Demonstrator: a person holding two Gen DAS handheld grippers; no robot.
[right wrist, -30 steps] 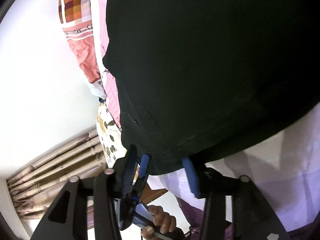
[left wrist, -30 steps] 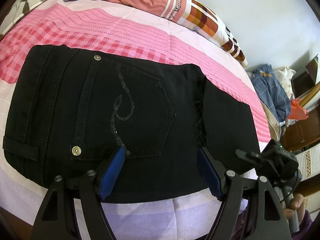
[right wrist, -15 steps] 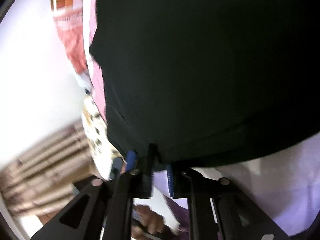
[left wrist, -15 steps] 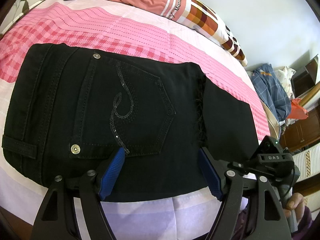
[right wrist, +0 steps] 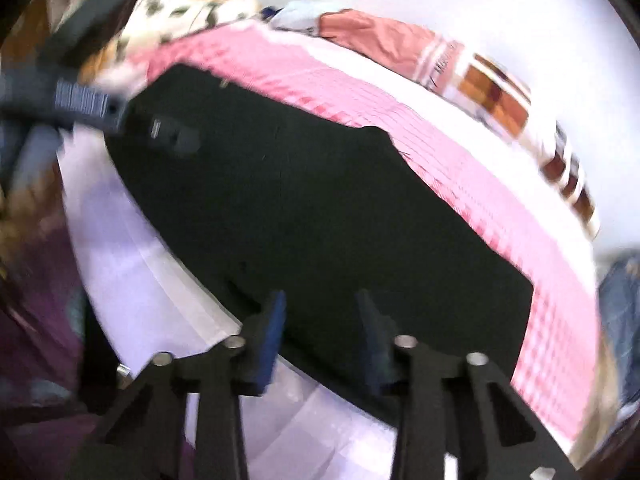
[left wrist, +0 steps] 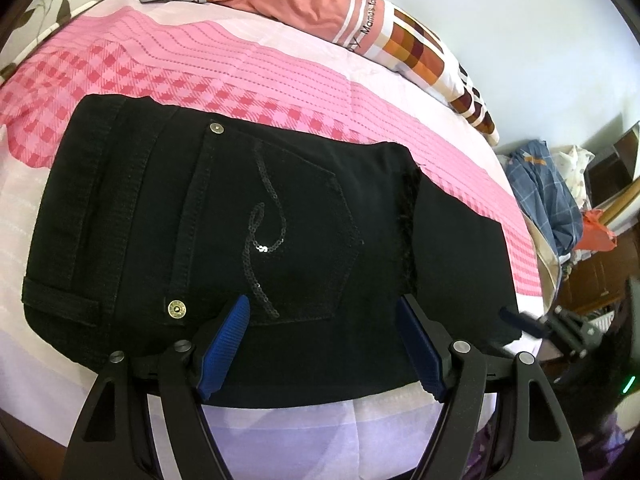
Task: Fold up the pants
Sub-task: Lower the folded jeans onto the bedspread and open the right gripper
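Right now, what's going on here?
A person with a handheld gripper in each hand is folding black denim pants on a bed with a pink checked sheet. The pants already lie as a compact folded bundle, sequined back pocket up. The left gripper hovers open over the near edge, touching nothing. The right gripper shows a gap between its fingers and no cloth in it; that view is blurred.
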